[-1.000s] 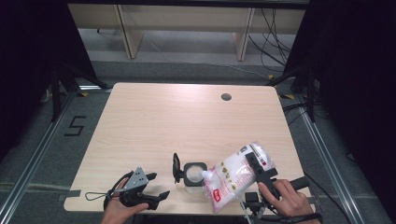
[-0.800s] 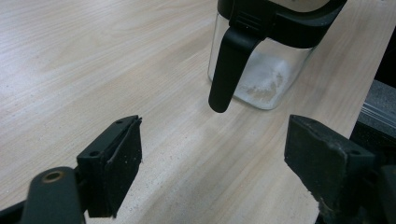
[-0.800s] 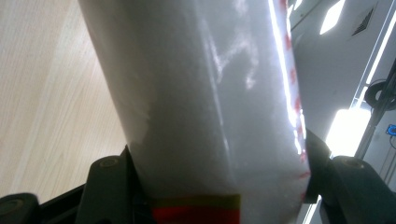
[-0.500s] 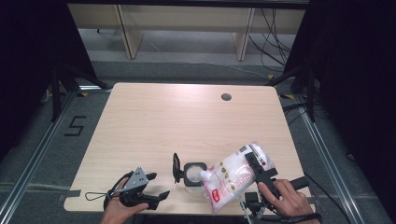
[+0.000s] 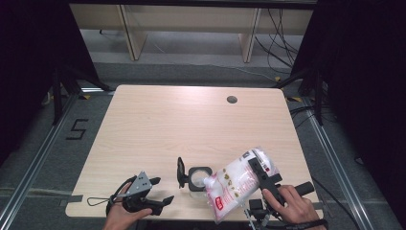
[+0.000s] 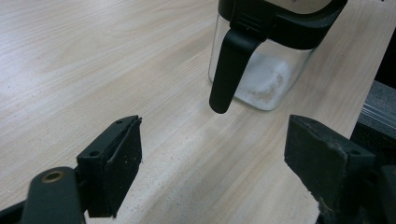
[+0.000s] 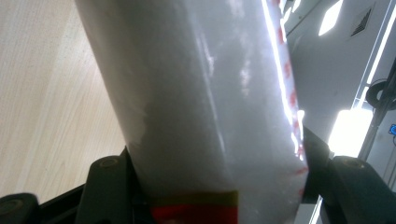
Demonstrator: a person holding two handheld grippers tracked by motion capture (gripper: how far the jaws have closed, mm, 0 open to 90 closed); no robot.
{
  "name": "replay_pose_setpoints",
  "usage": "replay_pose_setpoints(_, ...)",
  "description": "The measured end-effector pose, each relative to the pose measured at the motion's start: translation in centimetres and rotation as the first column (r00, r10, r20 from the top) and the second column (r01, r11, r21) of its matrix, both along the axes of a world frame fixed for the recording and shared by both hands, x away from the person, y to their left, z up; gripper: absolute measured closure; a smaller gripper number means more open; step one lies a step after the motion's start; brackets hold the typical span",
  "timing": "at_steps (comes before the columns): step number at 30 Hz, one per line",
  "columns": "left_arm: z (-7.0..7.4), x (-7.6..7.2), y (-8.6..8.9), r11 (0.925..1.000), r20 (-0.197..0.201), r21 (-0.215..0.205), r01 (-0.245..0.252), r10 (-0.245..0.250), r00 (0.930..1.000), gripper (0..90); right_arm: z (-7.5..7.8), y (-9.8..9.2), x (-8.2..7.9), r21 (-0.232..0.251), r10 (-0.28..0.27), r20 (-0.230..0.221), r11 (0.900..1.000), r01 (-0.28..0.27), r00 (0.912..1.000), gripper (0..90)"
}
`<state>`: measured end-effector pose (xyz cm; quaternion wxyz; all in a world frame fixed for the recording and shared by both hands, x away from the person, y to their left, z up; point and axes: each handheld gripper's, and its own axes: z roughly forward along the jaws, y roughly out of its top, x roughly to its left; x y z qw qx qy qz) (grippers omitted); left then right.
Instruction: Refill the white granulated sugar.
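A clear bag of white granules (image 5: 237,184) with red print is tilted, its lower corner at the open mouth of a small glass jar (image 5: 197,178). My right gripper (image 5: 259,168) is shut on the bag's upper part. In the right gripper view the bag (image 7: 205,93) sits squeezed between both jaws of my right gripper (image 7: 217,179). The jar's black lid (image 5: 181,171) stands flipped up on its left side. My left gripper (image 5: 163,189) rests open near the table's front edge, left of the jar. Beyond my left gripper (image 6: 212,135), the jar (image 6: 261,74) holds a little white powder at its bottom.
The light wooden table (image 5: 191,124) has a round cable hole (image 5: 232,99) at the back right. Metal floor rails (image 5: 43,153) run along both sides, and shelf legs and cables stand behind the table. A black cable loop (image 5: 98,200) trails from the left gripper.
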<state>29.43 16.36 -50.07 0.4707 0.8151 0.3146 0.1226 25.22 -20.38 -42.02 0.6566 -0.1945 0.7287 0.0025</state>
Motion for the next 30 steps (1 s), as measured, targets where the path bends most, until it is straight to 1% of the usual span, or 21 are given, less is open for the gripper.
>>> replay_pose_setpoints(2,-0.02,-0.01,-0.02,1.0000,0.002,-0.001,-0.004,0.004,1.0000,18.5,-0.15,-0.12,0.08,0.002,-0.003,0.001,1.000,0.003,1.0000,41.4)
replay_pose_setpoints(3,-0.02,0.05,0.03,1.0000,0.009,0.002,0.001,-0.001,1.0000,18.5,0.09,-0.06,0.17,-0.026,0.010,0.007,1.000,-0.010,0.9999,41.4)
replay_pose_setpoints(5,-0.01,0.13,0.06,0.9999,0.016,0.008,0.007,-0.007,0.9998,18.5,-0.14,-0.25,0.13,0.002,-0.010,-0.002,1.000,0.010,0.9999,41.4)
replay_pose_setpoints(7,-0.06,0.12,0.02,0.9999,0.014,0.002,0.012,-0.012,0.9998,18.5,-0.20,-0.33,0.05,0.012,-0.023,-0.003,1.000,0.023,0.9997,41.4)
replay_pose_setpoints(9,-0.01,0.13,0.01,0.9999,0.009,0.003,0.010,-0.011,0.9999,18.5,0.11,-0.24,0.12,-0.013,-0.004,0.008,1.000,0.004,1.0000,41.4)
replay_pose_setpoints(10,-0.01,0.01,-0.05,1.0000,0.002,0.001,-0.004,0.004,1.0000,18.5,0.14,-0.23,0.10,-0.021,-0.003,0.008,1.000,0.003,1.0000,41.4)
replay_pose_setpoints(12,-0.01,0.00,-0.04,1.0000,-0.002,-0.007,0.001,-0.001,1.0000,18.5,0.11,-0.26,-0.01,-0.005,-0.006,0.009,1.000,0.006,0.9999,41.4)
replay_pose_setpoints(14,-0.01,0.01,0.00,1.0000,0.000,-0.009,0.000,0.000,1.0000,18.5,0.23,-0.18,0.08,-0.018,0.010,0.014,1.000,-0.010,0.9999,41.4)
replay_pose_setpoints(15,-0.01,0.02,0.09,1.0000,-0.001,0.002,-0.007,0.007,1.0000,18.5,0.26,-0.11,0.11,-0.015,0.015,0.016,1.000,-0.015,0.9998,41.4)
replay_pose_setpoints(17,0.09,0.09,0.13,0.9998,0.015,0.010,0.015,-0.015,0.9998,18.5,0.18,-0.21,0.01,0.001,0.003,0.013,1.000,-0.003,0.9999,41.4)
replay_pose_setpoints(18,-0.04,0.06,-0.09,0.9997,0.017,-0.024,0.003,-0.003,0.9999,18.5,0.03,-0.30,-0.01,0.020,-0.009,0.007,1.000,0.009,0.9999,41.4)
replay_pose_setpoints(19,-0.04,0.05,-0.11,0.9997,0.014,-0.024,0.000,0.000,0.9999,18.5,0.21,-0.27,0.09,0.007,-0.002,0.013,1.000,0.002,0.9999,41.4)
replay_pose_setpoints(20,0.02,0.03,0.00,1.0000,0.006,-0.006,0.004,-0.004,1.0000,18.5,0.31,-0.25,0.16,-0.008,0.007,0.016,1.000,-0.007,0.9998,41.4)
replay_pose_setpoints(22,-0.06,-0.01,-0.05,0.9999,-0.001,-0.012,0.000,0.000,1.0000,18.5,0.30,-0.37,0.16,-0.006,-0.002,0.017,1.000,0.002,0.9998,41.3)
replay_pose_setpoints(23,0.01,0.01,0.02,1.0000,0.006,-0.005,0.003,-0.003,1.0000,18.5,0.27,-0.44,0.16,-0.002,-0.006,0.015,1.000,0.006,0.9999,41.4)
replay_pose_setpoints(24,-0.05,0.09,-0.04,0.9998,0.020,-0.021,0.006,-0.006,0.9998,18.5,0.28,-0.47,0.17,0.006,-0.010,0.013,1.000,0.010,0.9999,41.4)
replay_pose_setpoints(25,-0.03,0.08,-0.08,0.9997,0.017,-0.023,0.003,-0.002,0.9999,18.5,0.34,-0.42,0.23,-0.012,-0.001,0.016,1.000,0.001,0.9999,41.4)
replay_pose_setpoints(26,0.03,0.04,0.04,1.0000,0.009,-0.001,0.007,-0.007,0.9999,18.5,0.18,-0.48,0.09,0.009,-0.015,0.012,1.000,0.015,0.9998,41.3)
replay_pose_setpoints(27,-0.01,0.08,0.03,0.9999,0.012,-0.001,0.010,-0.010,0.9999,18.5,0.15,-0.47,0.04,0.012,-0.016,0.010,1.000,0.016,0.9998,41.3)
replay_pose_setpoints(28,0.04,0.11,0.09,0.9999,0.015,0.009,0.013,-0.013,0.9998,18.5,0.24,-0.39,0.13,0.001,0.000,0.011,1.000,0.000,0.9999,41.3)
replay_pose_setpoints(30,0.02,0.14,0.04,0.9999,0.015,-0.002,0.010,-0.010,0.9998,18.5,0.30,-0.32,0.09,-0.003,0.004,0.012,1.000,-0.004,0.9999,41.3)
